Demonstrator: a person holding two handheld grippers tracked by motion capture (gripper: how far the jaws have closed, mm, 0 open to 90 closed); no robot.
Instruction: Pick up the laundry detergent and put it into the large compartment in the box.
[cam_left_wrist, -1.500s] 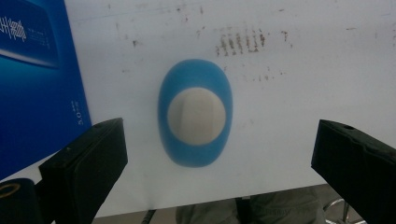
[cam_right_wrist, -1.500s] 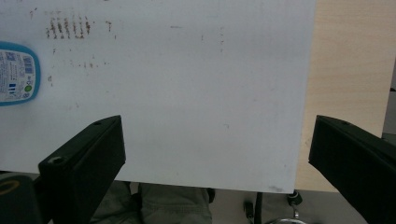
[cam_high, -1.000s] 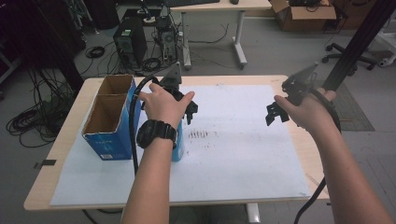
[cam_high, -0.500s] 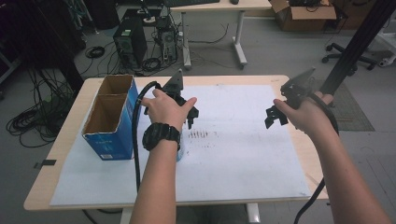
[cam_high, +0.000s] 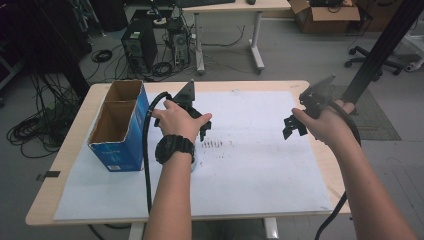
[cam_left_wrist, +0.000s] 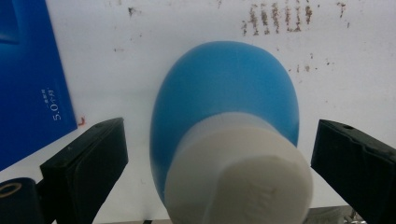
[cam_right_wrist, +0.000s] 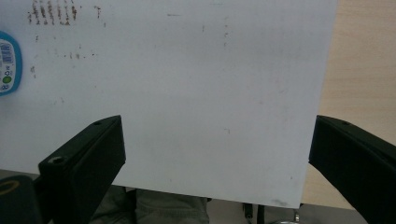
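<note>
Left gripper view: a blue bottle (cam_left_wrist: 224, 107) with a white cap is being framed between spread jaws, untouched.
The left claw (cam_high: 202, 131) and right claw (cam_high: 294, 127) are both being held wide open above the white sheet (cam_high: 260, 160) on the tabletop (cam_high: 80, 125), beside a blue box (cam_high: 117, 127).

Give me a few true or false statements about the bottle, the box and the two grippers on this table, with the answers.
1. The left gripper is clamped shut on the blue bottle. False: its jaws stand open on either side of the bottle, apart from it.
2. The bottle has a white cap. True.
3. The blue cardboard box is closed. False: it is open at the top.
4. The right gripper is open over the white sheet. True.
5. The box is beside the right hand. False: it is near the left hand.
</note>
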